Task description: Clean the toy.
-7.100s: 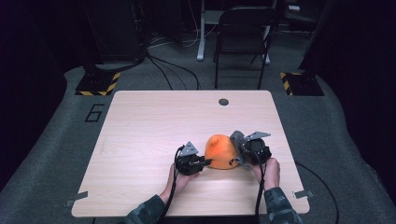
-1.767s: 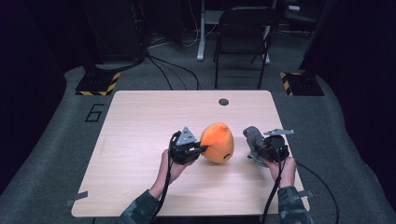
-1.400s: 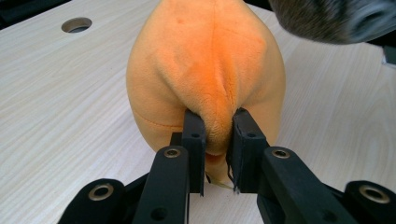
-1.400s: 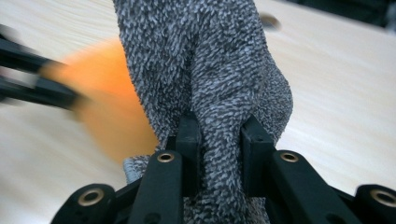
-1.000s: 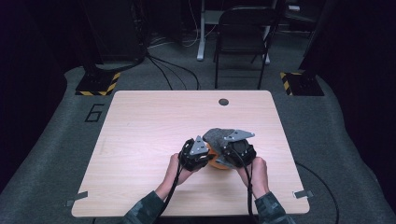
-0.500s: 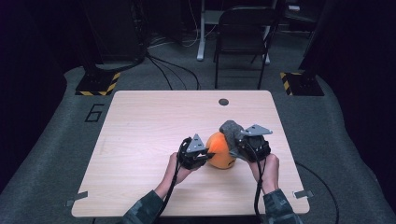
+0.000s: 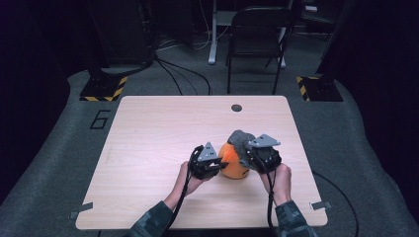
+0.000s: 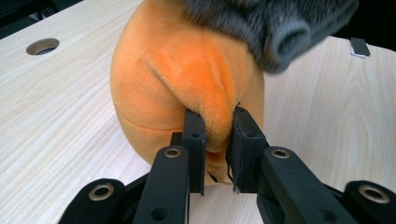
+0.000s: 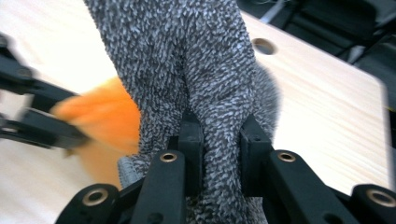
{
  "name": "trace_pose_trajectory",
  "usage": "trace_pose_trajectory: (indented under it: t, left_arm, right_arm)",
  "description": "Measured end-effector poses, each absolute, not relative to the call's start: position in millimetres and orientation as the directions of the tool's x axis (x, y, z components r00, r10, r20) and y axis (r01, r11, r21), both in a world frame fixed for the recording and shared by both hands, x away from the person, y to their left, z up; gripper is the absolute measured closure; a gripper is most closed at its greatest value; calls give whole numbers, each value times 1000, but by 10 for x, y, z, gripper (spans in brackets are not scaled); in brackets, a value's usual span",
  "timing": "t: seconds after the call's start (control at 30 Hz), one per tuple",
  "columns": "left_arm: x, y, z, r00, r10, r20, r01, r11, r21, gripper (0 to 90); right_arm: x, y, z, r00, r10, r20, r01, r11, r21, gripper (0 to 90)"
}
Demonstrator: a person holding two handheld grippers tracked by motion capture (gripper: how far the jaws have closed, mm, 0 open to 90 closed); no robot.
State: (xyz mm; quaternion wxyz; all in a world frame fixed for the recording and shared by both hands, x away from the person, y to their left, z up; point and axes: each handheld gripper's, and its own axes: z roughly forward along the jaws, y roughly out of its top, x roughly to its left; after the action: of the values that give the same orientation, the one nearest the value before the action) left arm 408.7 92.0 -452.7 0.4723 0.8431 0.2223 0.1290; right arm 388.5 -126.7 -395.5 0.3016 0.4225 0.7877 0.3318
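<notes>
Orange plush ball [image 8: 187, 84] rests on desk [image 7: 148, 143], fold of its fabric clamped between left gripper [image 8: 217, 133] fingers. Grey knitted cover [image 9: 187, 60] clamped in right gripper [image 9: 219, 135] fingers, draped over ball's top, just beyond left fingers. Judgement: both grasps done; cover sits on upper part only; pulling it down over ball remains. Desk hole [image 7: 236, 107] well beyond both grippers.
</notes>
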Motion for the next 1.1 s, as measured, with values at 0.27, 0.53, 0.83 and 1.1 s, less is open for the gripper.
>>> trace_pose_trajectory:
  t: [0.27,0.53,0.83,1.1]
  left_arm:
    - [4230,1051,-4567,824,555,-111,357,-359,862,774]
    - [4388,1189,-4628,742,644,-186,458,-285,842,747]
    - [4501,1255,-4714,644,760,-87,474,-307,825,561]
    - [4653,1426,-4806,540,832,-129,520,-209,828,290]
  right_arm:
    - [3882,-1837,-3984,-351,924,-150,503,321,802,744]
    - [4053,-1941,-4464,-319,937,-142,617,319,720,727]
    - [4183,-1973,-4746,-299,947,-116,670,295,681,632]
    - [4229,-2056,-4801,-270,960,-76,688,248,682,203]
